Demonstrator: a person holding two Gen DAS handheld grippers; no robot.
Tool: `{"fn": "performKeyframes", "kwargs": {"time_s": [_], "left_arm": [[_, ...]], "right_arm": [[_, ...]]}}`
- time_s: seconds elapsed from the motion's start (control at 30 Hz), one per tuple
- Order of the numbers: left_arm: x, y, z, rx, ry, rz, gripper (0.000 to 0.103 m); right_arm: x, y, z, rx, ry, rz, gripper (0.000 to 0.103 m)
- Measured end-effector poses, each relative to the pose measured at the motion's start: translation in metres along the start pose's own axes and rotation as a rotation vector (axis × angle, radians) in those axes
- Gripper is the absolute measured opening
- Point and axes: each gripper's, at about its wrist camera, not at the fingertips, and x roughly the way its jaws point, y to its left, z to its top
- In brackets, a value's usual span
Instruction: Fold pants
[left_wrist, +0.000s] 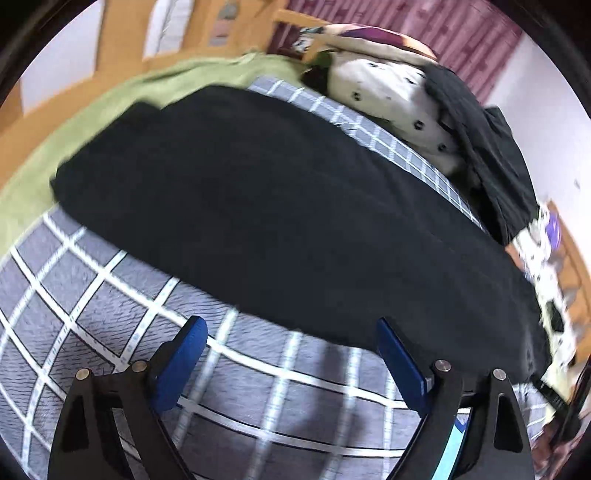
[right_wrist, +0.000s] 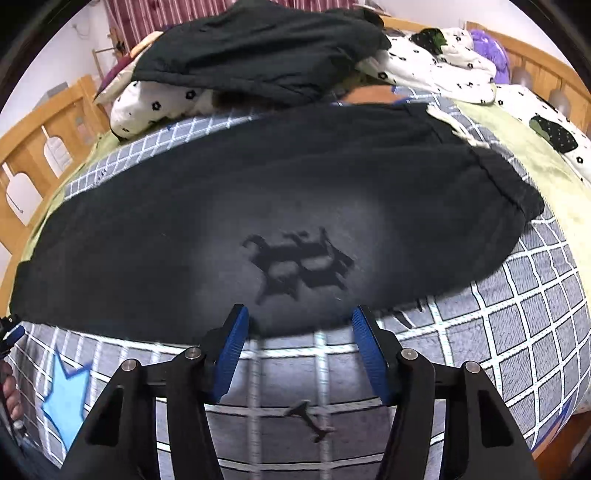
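Black pants (right_wrist: 258, 206) lie spread flat across a grey grid-checked bedsheet (right_wrist: 535, 325), their near long edge just ahead of both tools. The left gripper (left_wrist: 291, 332) hangs over the sheet at 6 o'clock of its view, blue pads parted with nothing between them, the hem line just beyond the tips. The right gripper (right_wrist: 299, 321) stands likewise at 6 o'clock, jaws apart and empty, its tips at the fabric's edge; whether they touch it cannot be told.

The cloth looks soft, limp and light, likely to sag and drag once lifted, so a pinch on the near edge by both tools seems the surest hold.

Only the right wrist view shows the gathered waistband (right_wrist: 495, 173) at 2 o'clock, a blue star print (right_wrist: 68, 402) at 8 o'clock, and the tool's shadow on the cloth. Only the left wrist view shows the narrow leg end (left_wrist: 122, 147) at 10 o'clock resting on a green blanket (left_wrist: 122, 96).

Farther off, both show a second dark garment (right_wrist: 258, 48) heaped on flower-print white bedding (right_wrist: 436, 62), then a wooden bed frame (right_wrist: 33, 140).
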Motion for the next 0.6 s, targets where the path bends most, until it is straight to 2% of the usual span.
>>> {"fn": "performKeyframes", "kwargs": {"time_s": [0.07, 0.2, 0.27, 0.33, 0.4, 0.43, 0.47, 0.5, 0.53, 0.57, 0.6], "left_arm": [[0.003, 0.008, 0.0, -0.031, -0.005, -0.031, 0.087], [0.01, 0.013, 0.005, -0.076, -0.015, -0.09, 0.087], [0.016, 0.016, 0.01, -0.093, -0.023, -0.101, 0.086], [0.02, 0.014, 0.013, -0.094, -0.032, -0.094, 0.083], [0.024, 0.01, 0.018, -0.089, -0.029, -0.067, 0.071], [0.025, 0.011, 0.02, -0.094, -0.03, -0.058, 0.068], [0.026, 0.011, 0.023, -0.109, -0.031, -0.047, 0.059], [0.027, 0.011, 0.025, -0.116, -0.031, -0.038, 0.042], [0.026, 0.012, 0.027, -0.116, -0.029, -0.025, 0.031], [0.026, 0.011, 0.029, -0.107, -0.026, -0.013, 0.013], [0.024, 0.008, 0.033, -0.086, -0.03, -0.007, 0.013]], "right_arm": [[0.003, -0.012, -0.004, 0.024, -0.002, 0.014, 0.059], [0.012, -0.036, -0.007, 0.155, 0.04, 0.07, 0.06], [0.018, -0.044, -0.007, 0.213, 0.054, 0.126, 0.061], [0.024, -0.049, -0.007, 0.241, 0.056, 0.144, 0.062], [0.029, -0.05, -0.005, 0.257, 0.039, 0.146, 0.062], [0.031, -0.05, -0.003, 0.27, 0.025, 0.147, 0.062], [0.033, -0.05, -0.001, 0.287, 0.013, 0.154, 0.062], [0.034, -0.05, 0.001, 0.302, 0.005, 0.162, 0.056], [0.035, -0.049, 0.003, 0.314, -0.009, 0.173, 0.031], [0.035, -0.047, 0.005, 0.311, -0.014, 0.175, 0.017], [0.033, -0.044, 0.008, 0.306, -0.021, 0.173, 0.014]]}}
